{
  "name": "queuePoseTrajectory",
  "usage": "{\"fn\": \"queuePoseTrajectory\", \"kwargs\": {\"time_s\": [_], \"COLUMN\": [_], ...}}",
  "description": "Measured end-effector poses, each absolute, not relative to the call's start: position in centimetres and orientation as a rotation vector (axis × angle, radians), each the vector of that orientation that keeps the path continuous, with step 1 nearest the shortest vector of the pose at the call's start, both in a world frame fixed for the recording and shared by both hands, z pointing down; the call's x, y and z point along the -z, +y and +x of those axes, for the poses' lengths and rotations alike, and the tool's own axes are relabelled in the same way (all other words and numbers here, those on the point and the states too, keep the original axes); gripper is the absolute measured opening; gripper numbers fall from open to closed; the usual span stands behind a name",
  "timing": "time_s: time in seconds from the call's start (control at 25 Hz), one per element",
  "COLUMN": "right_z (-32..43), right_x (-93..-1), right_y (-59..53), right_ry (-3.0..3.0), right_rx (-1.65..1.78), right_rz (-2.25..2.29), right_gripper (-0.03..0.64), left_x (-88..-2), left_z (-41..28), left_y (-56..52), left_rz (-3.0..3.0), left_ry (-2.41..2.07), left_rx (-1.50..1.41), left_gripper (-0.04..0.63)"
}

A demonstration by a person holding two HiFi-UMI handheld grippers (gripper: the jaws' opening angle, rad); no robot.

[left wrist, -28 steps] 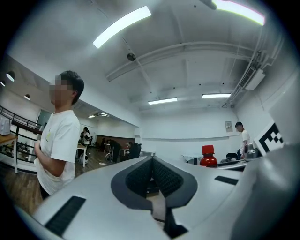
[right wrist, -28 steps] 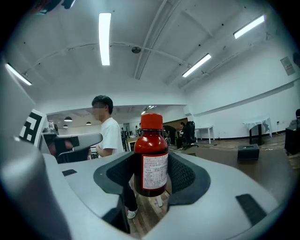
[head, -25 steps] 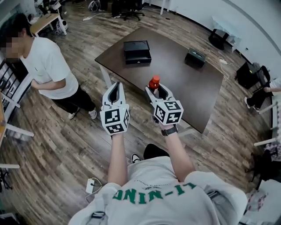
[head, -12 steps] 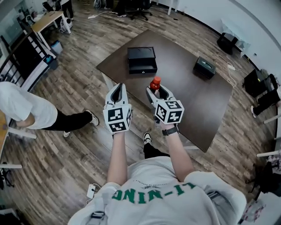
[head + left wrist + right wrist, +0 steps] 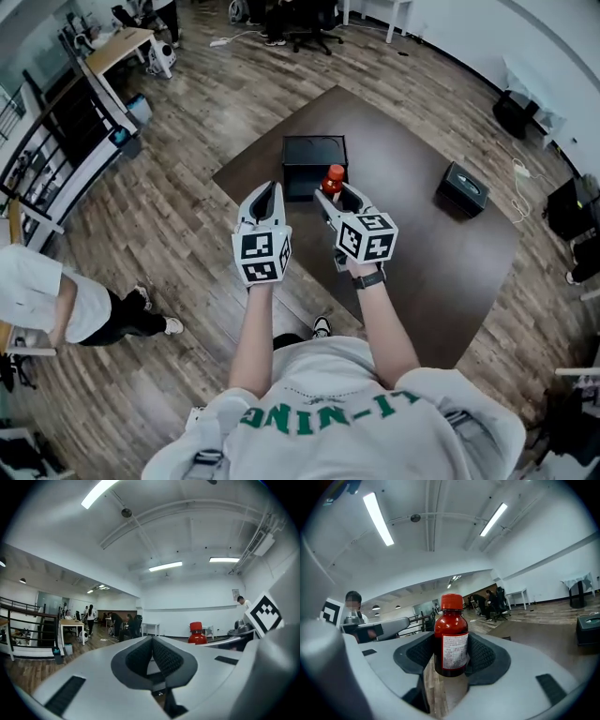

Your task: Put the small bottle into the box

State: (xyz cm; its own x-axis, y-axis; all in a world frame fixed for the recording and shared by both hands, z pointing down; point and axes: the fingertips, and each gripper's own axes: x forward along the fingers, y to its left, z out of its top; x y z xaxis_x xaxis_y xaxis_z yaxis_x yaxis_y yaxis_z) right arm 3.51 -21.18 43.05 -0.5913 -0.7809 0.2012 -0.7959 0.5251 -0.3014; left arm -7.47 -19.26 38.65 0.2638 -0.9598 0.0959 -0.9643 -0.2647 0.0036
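Right tongs [image 5: 451, 654] clamped on the small bottle [image 5: 451, 641], one dark pad pressed to each side of its lower body. Bottle upright, long axis vertical, red cap uppermost, white printed label facing back toward the right gripper view's camera, dark red body rising clear above the pads. Left tongs [image 5: 152, 656] closed together on nothing, ribbed pads meeting at the tips, held level just beside the right tongs. In the head view, bottle in the air over the near part of the dark tabletop [image 5: 412, 253], cap overlapping the near edge of the black box [image 5: 314, 161]. Box flat on the tabletop, interior not discernible. Second, smaller dark box [image 5: 463, 188] well apart toward the right edge, contents likewise not discernible.
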Motion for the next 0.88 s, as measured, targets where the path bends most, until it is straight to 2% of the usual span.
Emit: {"fn": "queuePoseTrajectory", "kwargs": {"time_s": [0.48, 0.88], "right_z": [3.4, 0.4], "right_x": [-51.1, -59.7], "right_y": [-34.2, -39.2], "right_ry": [-2.558, -2.416], "right_rx": [-0.600, -0.602], "right_rz": [1.265, 1.048], "right_gripper": [0.227, 0.227], "left_x": [-46.0, -51.3], "left_z": [-7.3, -9.0], "left_y": [-33.0, -40.0], "left_rz": [2.405, 2.364], "left_ry": [-1.737, -1.616], "left_rx": [-0.164, -0.201], "left_gripper": [0.014, 0.014]}}
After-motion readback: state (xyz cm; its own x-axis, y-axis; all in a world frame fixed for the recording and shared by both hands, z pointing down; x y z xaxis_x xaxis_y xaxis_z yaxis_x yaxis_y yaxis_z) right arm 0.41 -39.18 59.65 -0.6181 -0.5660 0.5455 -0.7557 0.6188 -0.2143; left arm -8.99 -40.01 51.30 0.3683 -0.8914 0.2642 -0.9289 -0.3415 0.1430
